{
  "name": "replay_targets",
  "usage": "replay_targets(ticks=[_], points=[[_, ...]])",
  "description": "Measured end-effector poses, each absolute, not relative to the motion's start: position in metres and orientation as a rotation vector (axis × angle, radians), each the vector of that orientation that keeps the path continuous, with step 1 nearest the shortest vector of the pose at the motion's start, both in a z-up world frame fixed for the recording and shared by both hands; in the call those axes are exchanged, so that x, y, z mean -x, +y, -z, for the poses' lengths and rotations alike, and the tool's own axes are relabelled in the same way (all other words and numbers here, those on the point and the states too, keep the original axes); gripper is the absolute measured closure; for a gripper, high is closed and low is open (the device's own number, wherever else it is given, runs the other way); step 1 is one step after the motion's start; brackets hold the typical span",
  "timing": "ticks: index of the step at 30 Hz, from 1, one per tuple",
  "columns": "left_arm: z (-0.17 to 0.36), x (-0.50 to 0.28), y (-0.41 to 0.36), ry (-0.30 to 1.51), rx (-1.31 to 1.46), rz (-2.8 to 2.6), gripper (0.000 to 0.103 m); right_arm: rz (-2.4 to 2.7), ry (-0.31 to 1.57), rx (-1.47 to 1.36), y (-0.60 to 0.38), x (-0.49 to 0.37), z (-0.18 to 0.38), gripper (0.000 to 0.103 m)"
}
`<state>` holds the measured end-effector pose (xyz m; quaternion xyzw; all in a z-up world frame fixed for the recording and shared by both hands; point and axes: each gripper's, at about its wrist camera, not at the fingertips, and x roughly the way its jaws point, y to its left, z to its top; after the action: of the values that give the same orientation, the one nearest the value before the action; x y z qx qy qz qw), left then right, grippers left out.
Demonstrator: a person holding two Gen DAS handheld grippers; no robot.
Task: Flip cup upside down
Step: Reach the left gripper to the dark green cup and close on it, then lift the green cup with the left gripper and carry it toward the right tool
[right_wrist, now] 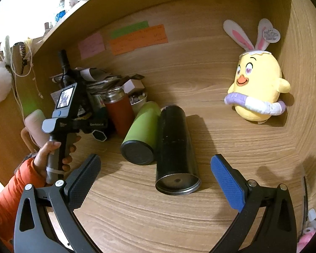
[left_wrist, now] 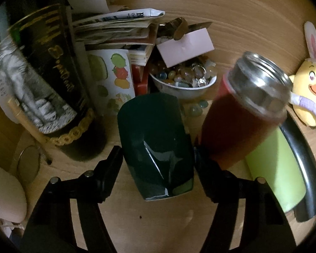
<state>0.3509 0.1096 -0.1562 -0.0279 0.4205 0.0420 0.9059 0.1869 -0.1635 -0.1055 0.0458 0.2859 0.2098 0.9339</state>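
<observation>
so, counting: one dark green cup (left_wrist: pixel 155 147), one red flask (left_wrist: pixel 242 113) with a bare steel mouth, one lime green bottle (right_wrist: pixel 140 130), one black bottle (right_wrist: pixel 174 145), one plush chick (right_wrist: pixel 259 88) with rabbit ears, one bowl of glass pebbles (left_wrist: pixel 185 80), one dark wine bottle (left_wrist: pixel 46 80), one stack of papers and booklets (left_wrist: pixel 115 31), and four sticky notes (right_wrist: pixel 137 37) on the far wall. two tongs are showing.

the left gripper (left_wrist: pixel 158 158) is clenching on the dark green cup, one black finger pressing each flank, the cup sitting squarely between them and looking tilted, its pale green rim (left_wrist: pixel 185 184) nearer the camera and its closed end pointing far toward the bowl. whether the cup is touching the wooden desk (right_wrist: pixel 179 210) is not something i can tell. the red flask is standing just right of the cup, in front of the lime green bottle. the wine bottle is standing to the cup's left.

the right gripper (right_wrist: pixel 155 181) is hanging released, its fingers spread wide and gripping nothing, one blue pad (right_wrist: pixel 227 183) showing on the right finger. the black bottle and the lime green bottle are lying on their sides, touching, with the black one's near end lying between the open fingers in the right wrist view. the plush chick is leaning in the far right corner, well apart from the cup. a hand (right_wrist: pixel 52 158) in an orange sleeve is holding the left tool's handle at the left.
</observation>
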Motion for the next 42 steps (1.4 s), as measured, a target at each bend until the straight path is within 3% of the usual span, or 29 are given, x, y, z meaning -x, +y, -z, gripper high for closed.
replay_targets(ticks=[13, 42], points=[[0.152, -0.254, 0.107, 0.867, 0.033, -0.02, 0.036, -0.464, 0.567, -0.073, -0.156, -0.161, 0.104, 0.0], [0.154, -0.134, -0.012, 0.777, -0.001, 0.08, 0.036, -0.511, 0.5, -0.054, -0.177, -0.107, 0.098, 0.0]])
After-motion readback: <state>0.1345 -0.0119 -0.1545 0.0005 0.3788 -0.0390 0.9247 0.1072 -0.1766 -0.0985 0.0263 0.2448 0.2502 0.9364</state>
